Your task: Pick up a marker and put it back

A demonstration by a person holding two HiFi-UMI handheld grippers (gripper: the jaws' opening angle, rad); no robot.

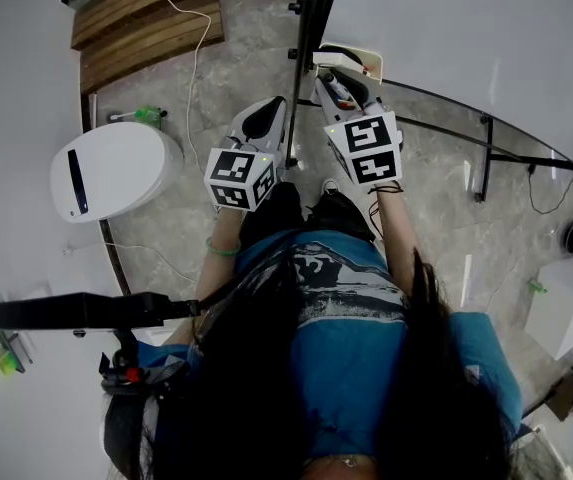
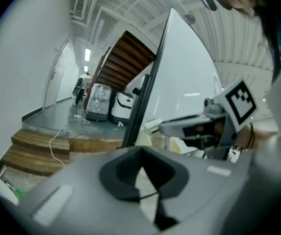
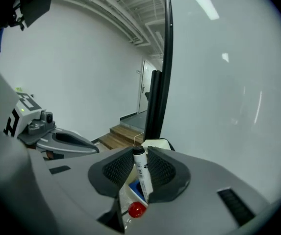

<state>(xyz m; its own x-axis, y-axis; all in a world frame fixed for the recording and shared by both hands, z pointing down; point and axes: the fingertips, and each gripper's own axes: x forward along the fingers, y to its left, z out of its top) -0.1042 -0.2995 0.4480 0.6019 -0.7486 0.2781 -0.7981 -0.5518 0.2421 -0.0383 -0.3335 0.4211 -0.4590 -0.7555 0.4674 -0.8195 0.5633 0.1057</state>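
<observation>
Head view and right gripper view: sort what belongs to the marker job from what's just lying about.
Job in hand:
- marker, clamped in the right gripper
- white tray by the whiteboard

Just lying about:
- left gripper, empty
- white rounded unit on the floor
- green object
- wooden steps

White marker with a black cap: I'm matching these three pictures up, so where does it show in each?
Head view: not made out, somewhere at the tips of the right gripper.
Left gripper view: not made out.
Right gripper view: lower centre, white black-capped marker clamped between the jaws.
Shared landmark: the whiteboard's black upright post.
</observation>
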